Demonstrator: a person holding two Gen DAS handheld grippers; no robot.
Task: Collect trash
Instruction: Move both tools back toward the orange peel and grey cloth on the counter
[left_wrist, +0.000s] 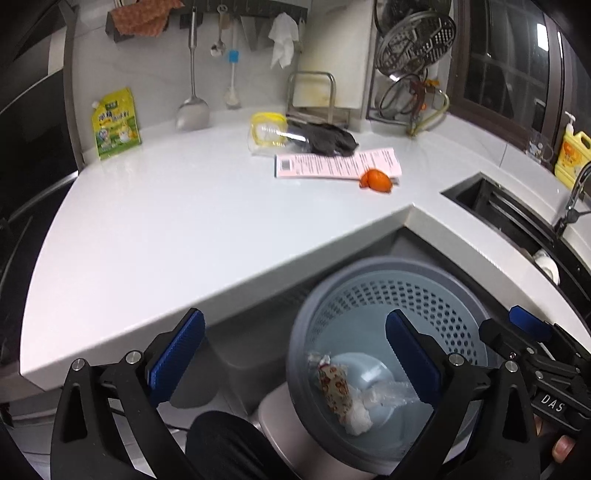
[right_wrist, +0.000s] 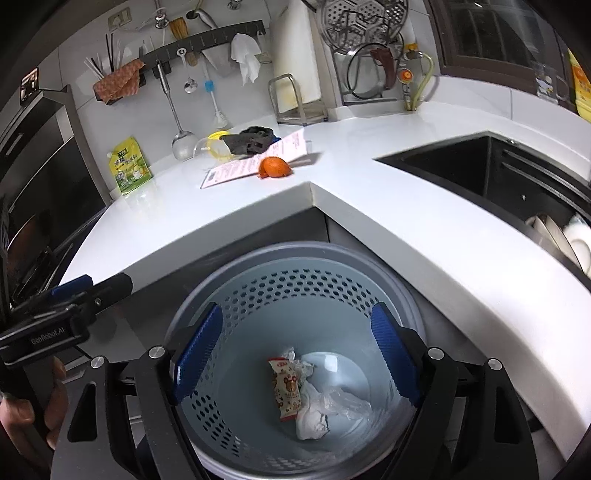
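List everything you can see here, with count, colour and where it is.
Bin: one, grey-blue, perforated, on the floor below the counter corner.
Snack wrapper: one, red and cream, in the bin.
Crumpled tissue: one, white, in the bin beside the wrapper.
Orange peel: one, orange, on the counter by the paper.
Printed paper: one, pink, on the counter.
Cloth: one, dark grey, behind the paper.
Pouch: one, yellow-green, against the wall.
Sink: one, black, at right.
Left gripper: open, blue fingers.
Right gripper: open, above the bin.

Wrapper (right_wrist: 286, 389) in bin (right_wrist: 258, 295) below counter (right_wrist: 406, 229)
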